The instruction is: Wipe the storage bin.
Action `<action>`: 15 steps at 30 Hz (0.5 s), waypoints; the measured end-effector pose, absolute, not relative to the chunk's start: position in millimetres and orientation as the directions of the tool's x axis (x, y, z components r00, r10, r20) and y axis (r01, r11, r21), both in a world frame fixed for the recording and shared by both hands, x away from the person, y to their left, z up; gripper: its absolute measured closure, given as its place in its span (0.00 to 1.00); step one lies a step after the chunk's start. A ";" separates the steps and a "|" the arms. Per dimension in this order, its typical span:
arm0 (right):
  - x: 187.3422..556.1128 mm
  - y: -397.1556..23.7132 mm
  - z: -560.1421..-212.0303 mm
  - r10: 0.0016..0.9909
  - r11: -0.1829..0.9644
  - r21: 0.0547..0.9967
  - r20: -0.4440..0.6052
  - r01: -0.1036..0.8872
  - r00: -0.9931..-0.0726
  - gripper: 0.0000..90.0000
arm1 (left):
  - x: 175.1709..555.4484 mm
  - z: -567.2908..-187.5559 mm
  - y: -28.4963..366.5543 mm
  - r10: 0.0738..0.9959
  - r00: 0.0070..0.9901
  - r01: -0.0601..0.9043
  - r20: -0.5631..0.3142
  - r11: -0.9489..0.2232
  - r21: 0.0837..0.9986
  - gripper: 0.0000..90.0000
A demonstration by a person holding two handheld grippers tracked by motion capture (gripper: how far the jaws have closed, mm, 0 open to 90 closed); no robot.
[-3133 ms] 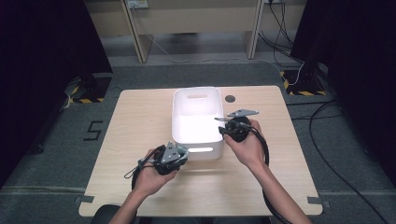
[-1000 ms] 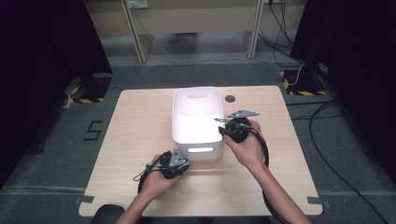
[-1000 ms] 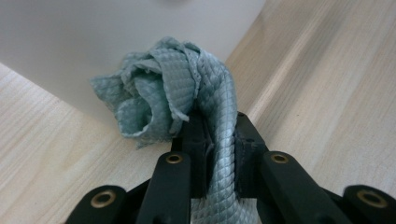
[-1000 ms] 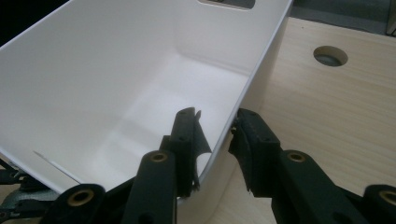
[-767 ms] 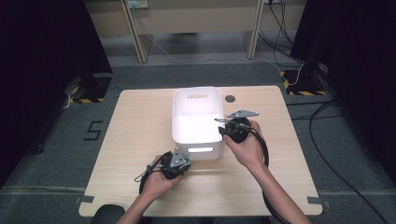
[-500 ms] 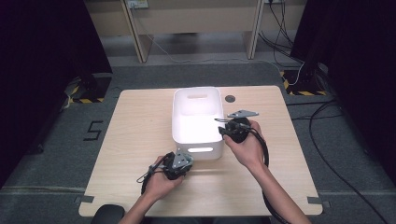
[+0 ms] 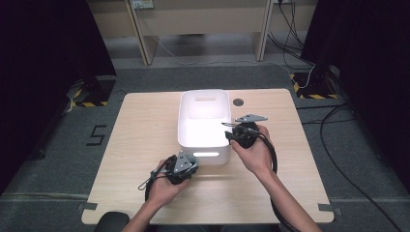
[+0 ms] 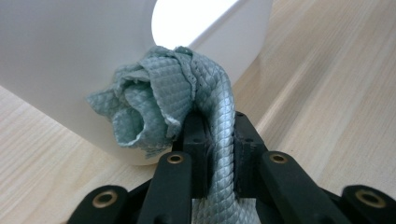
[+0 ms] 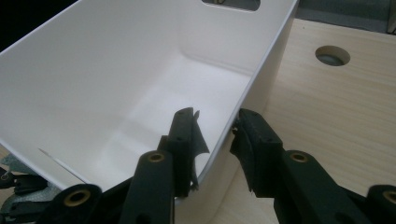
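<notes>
On the pale wooden bench (image 7: pixel 145 145), seen from the high view, a white plastic bin (image 7: pixel 204 116) stands open near the middle, with a slot handle in its near wall and another in the far wall. A round cable hole (image 7: pixel 237 102) sits in the bench top just behind the bin's right corner. The left gripper (image 7: pixel 186 166) is held low in front of the bin's near wall, and the right gripper (image 7: pixel 231 135) is at the bin's right rim near the front corner, its cable looping down past the wrist. Grey carpet (image 7: pixel 63 159) surrounds the bench, with a painted "5" (image 7: pixel 96 135) to the left, yellow-and-black striped tape (image 7: pixel 87 103) at both far sides, dark curtains left and right, and light furniture legs with cables behind.

In the left gripper view, the jaws are pressed together on a grey-green waffle-textured cloth (image 8: pixel 173 102), which bunches up above the tips and lies against, or just short of, the bin's (image 8: pixel 60 56) rounded outer corner; bench grain runs on both sides.

In the right gripper view, the jaws straddle the bin's (image 9: pixel 116 84) thin right wall, one inside and one outside. They have just been opening, and a gap shows between the outer pad and the wall. The bin's floor is bare white, and the cable hole (image 9: pixel 332 55) lies beyond on the bench.
</notes>
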State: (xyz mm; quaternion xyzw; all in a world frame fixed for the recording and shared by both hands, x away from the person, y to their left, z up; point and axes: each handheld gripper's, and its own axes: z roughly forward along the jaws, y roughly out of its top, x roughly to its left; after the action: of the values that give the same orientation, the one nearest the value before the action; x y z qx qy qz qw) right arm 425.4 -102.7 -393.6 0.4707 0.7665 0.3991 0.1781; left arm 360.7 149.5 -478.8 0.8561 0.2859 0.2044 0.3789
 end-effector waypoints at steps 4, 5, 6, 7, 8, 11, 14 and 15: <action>425.5 -100.6 -393.3 0.867 0.232 0.778 0.107 0.584 -0.486 0.75 | 360.9 -477.5 150.5 0.647 0.751 0.340 0.131 -0.549 0.764 0.87; 425.5 -100.6 -393.3 0.867 0.232 0.778 0.107 0.584 -0.486 0.75 | 360.9 -477.5 150.5 0.647 0.751 0.340 0.131 -0.549 0.764 0.87; 425.6 -100.2 -393.1 0.868 0.231 0.777 0.108 0.586 -0.485 0.75 | 360.9 -476.3 151.2 0.648 0.751 0.342 0.127 -0.546 0.765 0.87; 425.7 -100.2 -392.8 0.868 0.232 0.775 0.108 0.588 -0.485 0.74 | 361.0 -475.9 151.3 0.650 0.749 0.343 0.126 -0.543 0.766 0.87; 426.0 -100.7 -392.2 0.867 0.235 0.773 0.107 0.590 -0.486 0.74 | 360.9 -475.1 151.5 0.651 0.749 0.344 0.123 -0.541 0.767 0.87; 425.8 -100.8 -391.7 0.867 0.231 0.770 0.114 0.594 -0.485 0.75 | 360.4 -472.3 151.6 0.654 0.747 0.345 0.119 -0.534 0.772 0.87; 425.8 -100.5 -391.7 0.868 0.231 0.770 0.114 0.595 -0.484 0.75 | 359.1 -467.8 150.9 0.655 0.747 0.337 0.116 -0.523 0.783 0.87; 425.7 -100.4 -391.7 0.868 0.230 0.770 0.115 0.596 -0.483 0.75 | 358.6 -466.2 150.6 0.658 0.745 0.337 0.109 -0.513 0.790 0.87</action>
State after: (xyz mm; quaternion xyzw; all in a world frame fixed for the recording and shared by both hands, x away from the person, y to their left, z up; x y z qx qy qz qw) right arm 425.7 -100.4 -391.7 0.4783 0.7650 0.3955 0.1719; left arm 358.6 150.6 -466.2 0.8459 0.2941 0.2022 0.3964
